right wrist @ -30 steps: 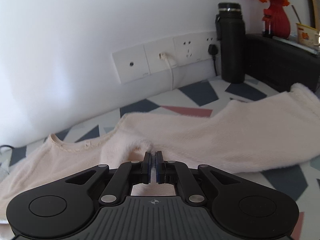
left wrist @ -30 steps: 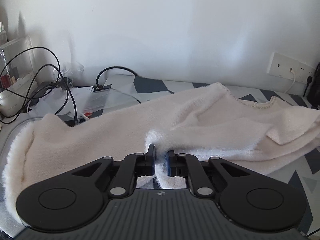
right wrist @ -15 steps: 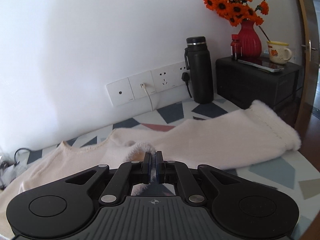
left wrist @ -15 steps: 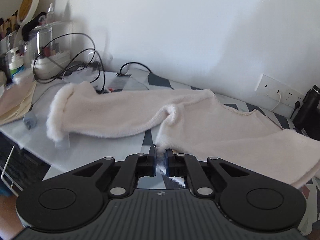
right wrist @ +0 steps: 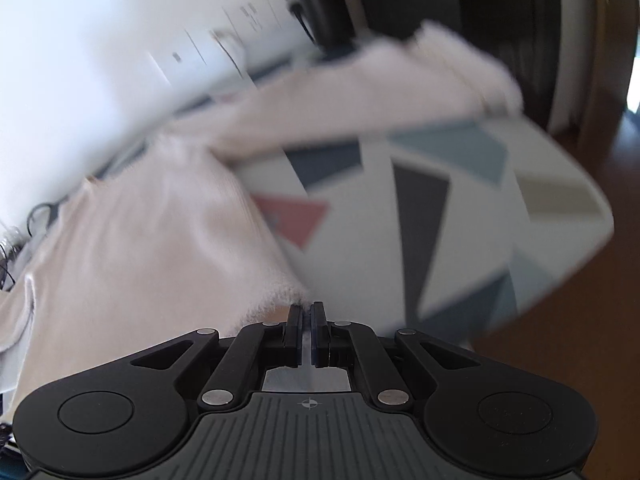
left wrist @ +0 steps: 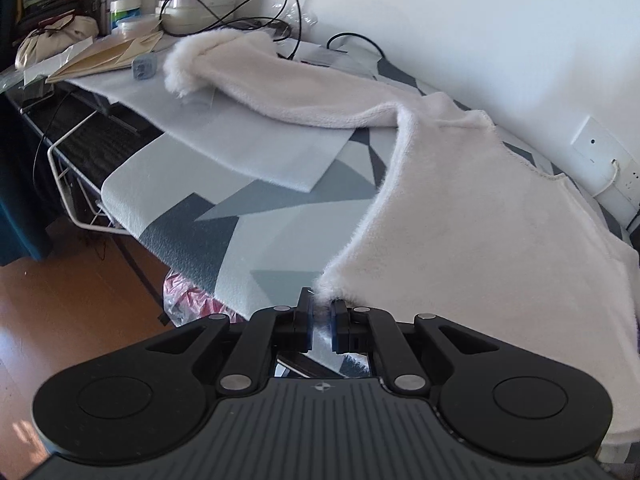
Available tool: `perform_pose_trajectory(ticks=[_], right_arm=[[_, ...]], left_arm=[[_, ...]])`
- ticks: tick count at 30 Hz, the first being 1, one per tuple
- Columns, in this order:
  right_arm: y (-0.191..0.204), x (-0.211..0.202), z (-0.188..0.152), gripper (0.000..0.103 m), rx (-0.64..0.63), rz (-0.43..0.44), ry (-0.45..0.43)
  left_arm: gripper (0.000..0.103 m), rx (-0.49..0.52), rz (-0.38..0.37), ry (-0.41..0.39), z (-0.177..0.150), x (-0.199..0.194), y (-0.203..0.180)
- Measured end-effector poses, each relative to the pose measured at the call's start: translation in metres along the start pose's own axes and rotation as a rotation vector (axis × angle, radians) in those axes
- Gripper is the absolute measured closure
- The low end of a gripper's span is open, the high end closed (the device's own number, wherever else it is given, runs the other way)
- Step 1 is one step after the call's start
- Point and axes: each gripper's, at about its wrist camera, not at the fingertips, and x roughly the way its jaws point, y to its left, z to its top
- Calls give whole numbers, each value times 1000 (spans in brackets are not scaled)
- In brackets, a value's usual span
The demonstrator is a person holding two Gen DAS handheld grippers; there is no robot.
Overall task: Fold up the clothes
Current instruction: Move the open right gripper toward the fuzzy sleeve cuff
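Observation:
A fluffy white sweater (left wrist: 460, 208) lies spread on a table with a grey and white geometric cloth (left wrist: 256, 216). One sleeve (left wrist: 256, 76) stretches to the far left. My left gripper (left wrist: 320, 312) is shut on the sweater's bottom left corner, near the table's front edge. In the blurred right wrist view my right gripper (right wrist: 306, 316) is shut on the sweater's (right wrist: 152, 232) bottom right corner. The other sleeve (right wrist: 400, 80) reaches toward the far right.
Black cables (left wrist: 248, 4), bottles (left wrist: 124, 4) and papers (left wrist: 108, 56) crowd the table's far left end. A wall socket (left wrist: 608, 160) is at the back. A dark box (right wrist: 480, 12) stands at the far right. The wooden floor (left wrist: 60, 320) lies below the table edge.
Both grippers have pulled back toward the table's front edge and risen, drawing the sweater's hem with them so the body lies spread out. The right view is now motion-blurred.

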Motion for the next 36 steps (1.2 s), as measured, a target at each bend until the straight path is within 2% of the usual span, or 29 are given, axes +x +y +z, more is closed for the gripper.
perform_pose_trajectory(ticks=[3, 6, 8, 10, 12, 13, 15, 16, 18, 21, 22, 24, 25, 27, 28, 32, 34, 36], right_arm=[[-12, 6, -15, 103, 50, -14, 66], [-18, 8, -24, 103, 66, -18, 96], [-18, 5, -26, 101, 59, -23, 95], [-13, -1, -24, 91, 43, -30, 67], [-4, -8, -19, 74, 19, -29, 22], [2, -13, -16, 71, 7, -27, -3], [13, -19, -6, 56, -15, -17, -50], [20, -22, 0, 53, -26, -10, -71], [36, -23, 12, 44, -48, 2, -96], [65, -26, 33, 40, -67, 29, -130], [76, -26, 43, 37, -75, 39, -138], [99, -27, 61, 20, -94, 54, -164], [111, -27, 68, 17, -106, 59, -186], [135, -28, 81, 4, -126, 59, -225], [147, -29, 88, 2, -131, 55, -243], [175, -29, 119, 1, -90, 1, -317], [184, -28, 134, 1, -65, -41, -350], [194, -28, 149, 1, -39, -84, -384]], left_arm=[[95, 3, 19, -2, -3, 3, 2], [93, 42, 37, 22, -4, 4, -2], [86, 58, 85, 72, -5, 6, -5], [75, 36, 118, 103, -5, 1, -4], [55, 19, 114, 78, -4, -16, -4], [48, 27, 120, 48, -2, -27, -8], [16, 48, 147, -28, 6, -51, -18], [12, 58, 153, -72, 12, -61, -25], [9, 79, 122, -144, 26, -73, -37], [3, 100, 43, -179, 57, -70, -55], [3, 103, 19, -183, 67, -67, -61], [3, 106, -5, -160, 85, -51, -71], [3, 107, -14, -147, 94, -43, -75], [3, 106, -43, -136, 111, -28, -77], [3, 106, -60, -134, 120, -21, -77], [2, 130, -145, -118, 156, 10, -79], [1, 184, -212, -96, 171, 31, -86], [1, 230, -244, -76, 176, 51, -98]])
